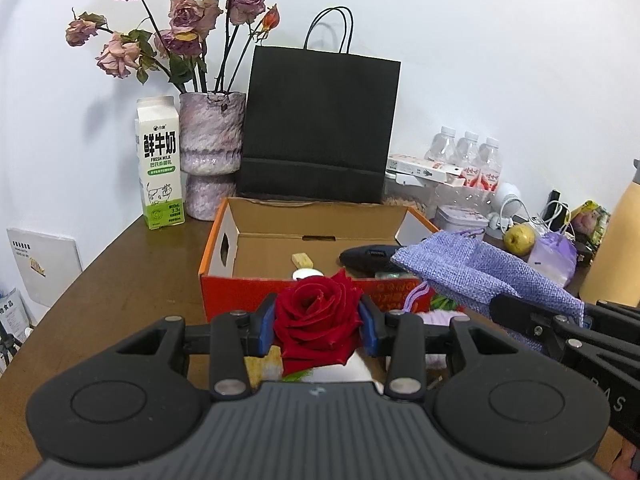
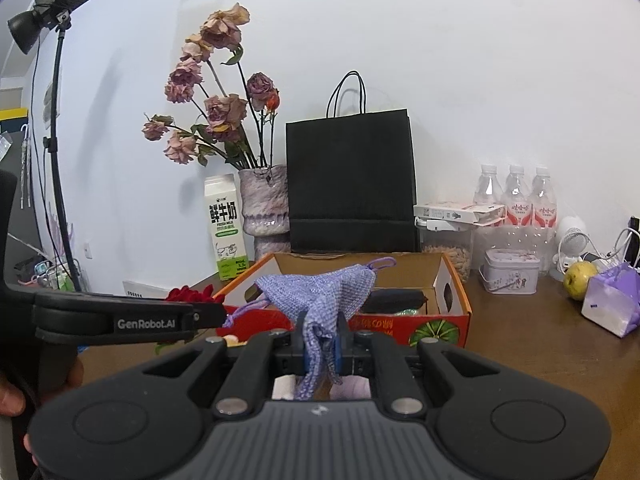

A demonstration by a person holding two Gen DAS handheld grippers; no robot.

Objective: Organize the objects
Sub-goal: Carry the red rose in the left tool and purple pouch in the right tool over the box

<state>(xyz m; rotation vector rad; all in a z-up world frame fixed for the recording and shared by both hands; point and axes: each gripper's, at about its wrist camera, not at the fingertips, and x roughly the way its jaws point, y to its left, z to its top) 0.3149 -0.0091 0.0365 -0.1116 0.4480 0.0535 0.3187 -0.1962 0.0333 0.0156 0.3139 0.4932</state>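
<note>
Carry step in hand: left gripper (image 1: 318, 326) is clamped on a red rose (image 1: 316, 312), right gripper (image 2: 322, 350) pinched tight on a purple mesh pouch (image 2: 320, 292), both held just near of the orange cardboard box (image 1: 224, 240) — neither item is in it yet. Next move, as I judge it, calls for clearing the near wall, then releasing over bare floor at the box's left — a dark object already lies at its far right, the black paper bag (image 1: 320, 128) stands just beyond.

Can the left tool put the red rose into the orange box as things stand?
Probably yes. The left tool grips the red rose, and the orange box stands open straight ahead, with bare floor behind its front wall.
</note>
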